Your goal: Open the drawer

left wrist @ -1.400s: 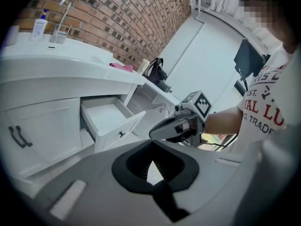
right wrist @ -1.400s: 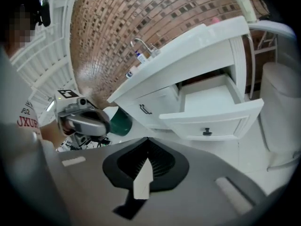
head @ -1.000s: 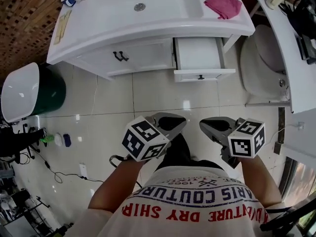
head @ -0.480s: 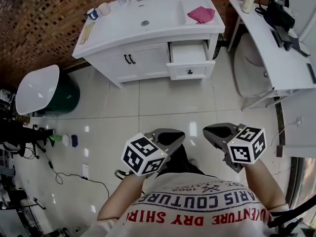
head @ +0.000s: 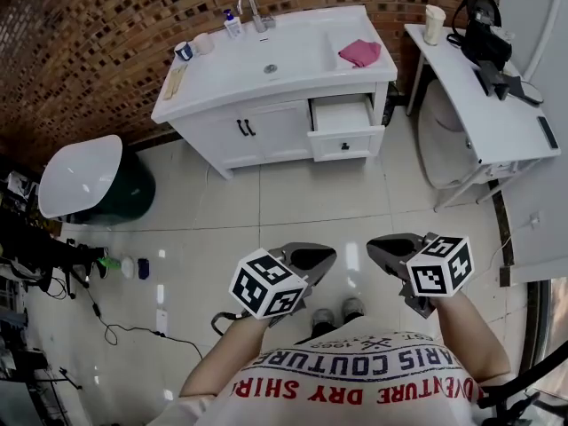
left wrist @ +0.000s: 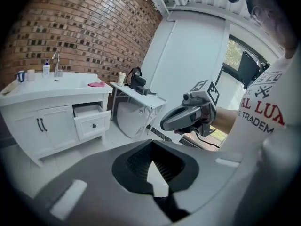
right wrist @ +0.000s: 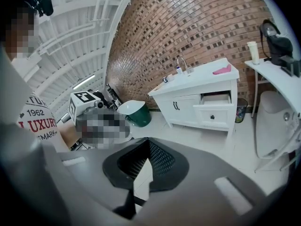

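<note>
I hold both tools low in front of me, well apart from the vanity. The left gripper has its jaws closed together with nothing between them; its own view shows only pale floor through the small gap above the tips. The right gripper is the same, jaws together and empty. The two sit side by side, near each other but not touching.

The drawer stands pulled out below the right end of the counter's front edge, its white front with a small dark knob facing me. The counter is white. A pink cloth lies near its right front corner, and a faucet rises at the back edge. Two cabinet doors with dark handles stand shut under the front edge, just left of the drawer.
</note>
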`<state>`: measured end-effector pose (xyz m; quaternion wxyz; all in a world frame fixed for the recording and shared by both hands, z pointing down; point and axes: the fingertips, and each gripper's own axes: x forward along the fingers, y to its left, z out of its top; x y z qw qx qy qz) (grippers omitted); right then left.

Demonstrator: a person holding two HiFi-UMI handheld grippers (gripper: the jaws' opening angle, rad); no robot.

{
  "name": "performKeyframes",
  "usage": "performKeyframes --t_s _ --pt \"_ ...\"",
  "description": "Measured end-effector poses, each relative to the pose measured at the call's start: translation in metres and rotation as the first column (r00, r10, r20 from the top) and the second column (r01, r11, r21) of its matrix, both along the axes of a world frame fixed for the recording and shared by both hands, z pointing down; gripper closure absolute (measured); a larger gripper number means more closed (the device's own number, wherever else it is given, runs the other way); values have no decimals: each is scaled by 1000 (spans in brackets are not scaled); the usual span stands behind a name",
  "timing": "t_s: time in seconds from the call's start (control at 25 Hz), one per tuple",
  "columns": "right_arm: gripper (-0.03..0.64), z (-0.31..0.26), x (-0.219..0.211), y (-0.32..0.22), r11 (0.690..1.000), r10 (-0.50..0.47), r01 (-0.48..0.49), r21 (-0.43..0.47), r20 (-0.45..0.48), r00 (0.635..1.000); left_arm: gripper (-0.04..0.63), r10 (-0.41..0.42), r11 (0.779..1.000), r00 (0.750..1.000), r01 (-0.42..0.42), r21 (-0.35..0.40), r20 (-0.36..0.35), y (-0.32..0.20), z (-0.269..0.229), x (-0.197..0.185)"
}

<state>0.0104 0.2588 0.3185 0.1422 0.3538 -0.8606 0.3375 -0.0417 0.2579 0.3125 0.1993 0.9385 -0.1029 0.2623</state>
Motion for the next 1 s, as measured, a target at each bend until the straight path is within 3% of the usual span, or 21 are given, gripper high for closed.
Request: performKeyframes --t_s 0.36,1.0 --pt "609 -21 -49 5 999 -7 9 50 -45 999 612 -19 998 999 21 52 -26 0 -18 -51" --pt "611 -39 -66 0 997 18 -14 81 -49 999 612 -51 995 998 55 83 -46 -2 -31 -86"
